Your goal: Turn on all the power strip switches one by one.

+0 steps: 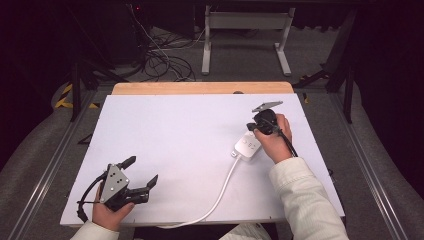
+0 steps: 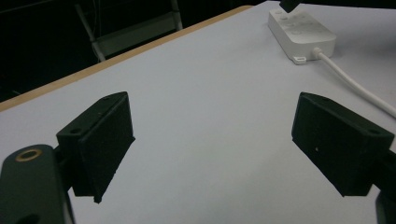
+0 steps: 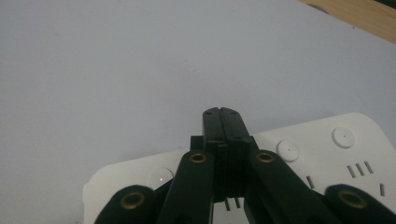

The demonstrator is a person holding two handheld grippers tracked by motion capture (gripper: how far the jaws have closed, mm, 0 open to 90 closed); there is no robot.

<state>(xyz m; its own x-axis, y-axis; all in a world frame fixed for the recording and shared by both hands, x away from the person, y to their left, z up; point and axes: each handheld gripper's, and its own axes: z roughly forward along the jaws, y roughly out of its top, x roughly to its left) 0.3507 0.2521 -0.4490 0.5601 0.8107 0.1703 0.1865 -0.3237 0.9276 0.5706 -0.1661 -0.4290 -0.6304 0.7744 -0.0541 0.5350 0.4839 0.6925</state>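
High view: white table (image 1: 190,135), power strip (image 1: 246,146) lying flat at its right side, cord trailing toward the near edge. Right gripper (image 3: 223,114), jaws pressed together and empty, hovers over the strip's round switch buttons (image 3: 287,148) (likely a button press); next move calls for a straight, small descent onto one button. Left gripper (image 1: 142,172) rests wide open, holding nothing, near the front left corner.

My right hand-held gripper (image 3: 227,115): jaws pressed flat together, nothing between them. Directly beneath it, white power strip (image 3: 327,154), round buttons on both sides of the jaws, slots nearer me. Beyond the tips, bare white surface (image 3: 116,70).
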